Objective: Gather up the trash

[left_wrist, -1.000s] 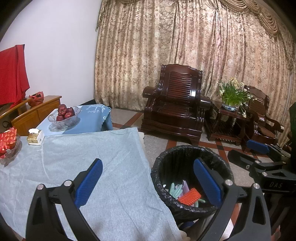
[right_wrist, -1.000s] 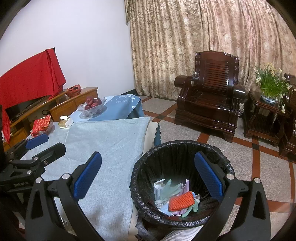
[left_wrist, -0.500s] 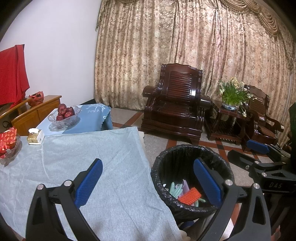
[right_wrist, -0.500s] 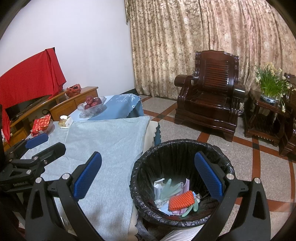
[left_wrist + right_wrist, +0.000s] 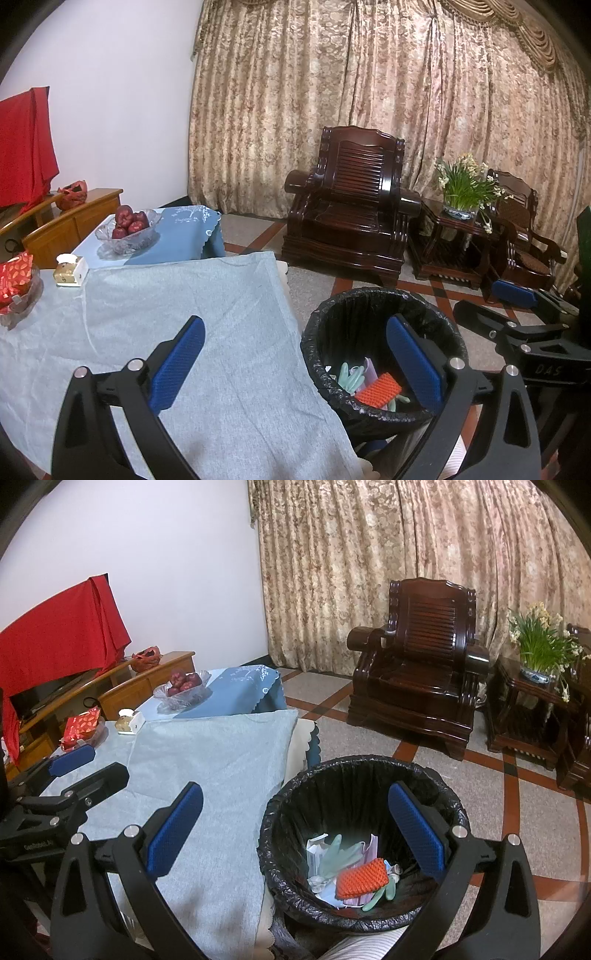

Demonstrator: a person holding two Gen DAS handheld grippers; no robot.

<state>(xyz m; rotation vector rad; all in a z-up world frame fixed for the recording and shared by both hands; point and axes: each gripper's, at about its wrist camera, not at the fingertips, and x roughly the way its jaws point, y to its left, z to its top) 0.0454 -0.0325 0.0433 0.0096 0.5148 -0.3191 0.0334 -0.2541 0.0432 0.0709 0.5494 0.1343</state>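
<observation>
Now both tools hang high with nothing in them. The left gripper (image 5: 295, 363) has its blue pads spread wide, and so does the right gripper (image 5: 295, 829). The trash (image 5: 351, 871), an orange mesh thing, pale gloves and a small white box, sits at the bottom of the black bin (image 5: 295, 786), which stands just beside the table (image 5: 221, 760), likely so things drop in easily. "DAS" shows on the right tool; other writing is too small.

dark wooden armchair (image 5: 351, 218) before curtain (image 5: 369, 92); flower pot (image 5: 461, 192) on side table (image 5: 448, 243).
</observation>
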